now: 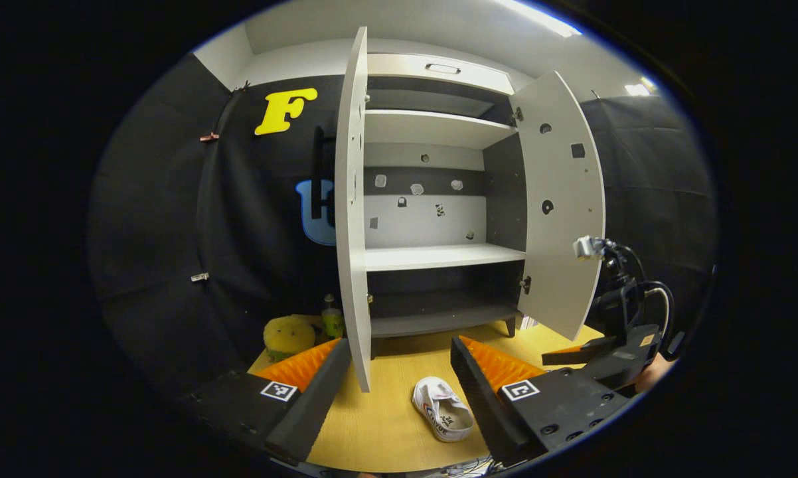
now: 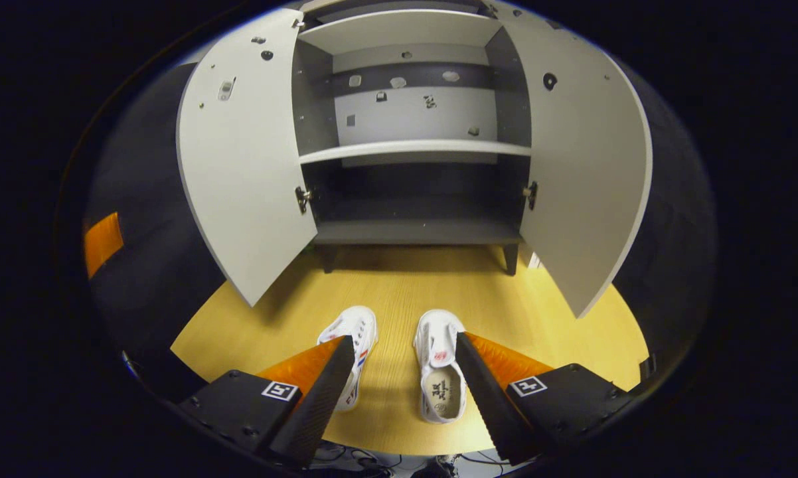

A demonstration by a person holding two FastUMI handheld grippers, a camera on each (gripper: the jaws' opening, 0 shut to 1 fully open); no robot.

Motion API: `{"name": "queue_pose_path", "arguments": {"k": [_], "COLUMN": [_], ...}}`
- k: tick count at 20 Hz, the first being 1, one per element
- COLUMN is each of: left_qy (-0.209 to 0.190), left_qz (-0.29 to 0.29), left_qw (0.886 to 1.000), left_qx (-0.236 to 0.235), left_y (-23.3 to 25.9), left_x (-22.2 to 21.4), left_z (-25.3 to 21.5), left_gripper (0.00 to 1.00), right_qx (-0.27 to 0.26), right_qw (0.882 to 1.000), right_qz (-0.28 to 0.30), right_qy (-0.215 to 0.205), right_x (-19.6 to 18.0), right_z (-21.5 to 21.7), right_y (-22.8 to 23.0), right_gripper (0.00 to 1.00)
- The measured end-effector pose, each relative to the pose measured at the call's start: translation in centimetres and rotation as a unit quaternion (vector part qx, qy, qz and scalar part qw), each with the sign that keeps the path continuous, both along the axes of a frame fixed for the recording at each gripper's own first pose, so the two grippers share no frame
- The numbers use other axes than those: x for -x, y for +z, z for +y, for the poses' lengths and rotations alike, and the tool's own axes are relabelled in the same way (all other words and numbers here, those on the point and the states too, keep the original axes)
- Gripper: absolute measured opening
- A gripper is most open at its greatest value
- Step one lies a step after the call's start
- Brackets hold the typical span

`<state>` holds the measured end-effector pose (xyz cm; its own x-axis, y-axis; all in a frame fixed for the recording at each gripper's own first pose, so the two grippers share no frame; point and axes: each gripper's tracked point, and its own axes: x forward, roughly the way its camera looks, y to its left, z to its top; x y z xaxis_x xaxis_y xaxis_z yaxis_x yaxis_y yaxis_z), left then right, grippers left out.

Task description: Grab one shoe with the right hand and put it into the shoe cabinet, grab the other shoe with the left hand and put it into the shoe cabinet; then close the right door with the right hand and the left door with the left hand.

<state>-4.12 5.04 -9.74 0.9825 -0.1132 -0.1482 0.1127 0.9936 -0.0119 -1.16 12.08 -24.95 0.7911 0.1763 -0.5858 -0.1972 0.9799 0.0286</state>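
Two white shoes lie side by side on the wooden floor in front of the shoe cabinet (image 2: 415, 232), toes toward it. In the right gripper view my right gripper (image 2: 404, 338) is open just above them; the left shoe (image 2: 358, 328) is partly hidden by one finger, and the right shoe (image 2: 439, 388) lies beside the other. Both doors stand wide open: left door (image 2: 239, 153), right door (image 2: 585, 172). In the left gripper view my left gripper (image 1: 400, 344) is open and empty, higher up, with one shoe (image 1: 442, 408) below it. The right gripper (image 1: 611, 355) shows at the right edge.
The left door (image 1: 352, 199) is edge-on straight ahead of the left gripper; the right door (image 1: 561, 199) swings outward. A yellow plush toy (image 1: 288, 335) and a small green bottle (image 1: 332, 320) sit left of the cabinet. The shelves (image 1: 439, 255) are bare. Black cloth walls surround the floor (image 2: 399, 285).
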Motion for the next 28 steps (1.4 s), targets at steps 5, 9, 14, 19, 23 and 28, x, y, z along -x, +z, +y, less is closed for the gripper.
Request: {"name": "queue_pose_path", "arguments": {"k": [5,9,14,19,23,28], "left_qy": [0.017,0.029,0.034,0.026,0.022,0.037], "left_qz": [0.038,0.056,0.064,0.071,0.072,0.082], "left_qw": [0.999,0.998,0.997,0.997,0.997,0.996], "left_qx": [0.018,0.024,0.02,0.012,0.012,0.015], "left_y": [-3.9,-5.6,-7.0,-8.1,-8.3,-8.7], "left_x": [0.5,0.5,-0.5,-1.7,-1.9,-1.4], "left_z": [1.8,2.6,3.4,3.0,2.8,3.4], "left_gripper": [0.95,0.96,0.95,0.96,0.95,0.95], "right_qx": [0.017,0.033,0.046,0.034,0.034,0.055], "right_qw": [0.999,0.998,0.997,0.997,0.995,0.995], "right_qz": [0.035,0.056,0.058,0.057,0.065,0.064], "right_qy": [-0.001,-0.021,-0.032,-0.049,-0.062,-0.061], "right_x": [0.3,-0.3,-1.5,-3.9,-5.8,-7.6], "right_z": [-0.3,-1.0,-1.6,-1.6,-1.1,-1.2], "right_y": [-6.0,-10.3,-13.1,-14.5,-15.5,-16.0], "right_gripper": [0.99,0.99,1.0,0.98,0.97,0.97]}}
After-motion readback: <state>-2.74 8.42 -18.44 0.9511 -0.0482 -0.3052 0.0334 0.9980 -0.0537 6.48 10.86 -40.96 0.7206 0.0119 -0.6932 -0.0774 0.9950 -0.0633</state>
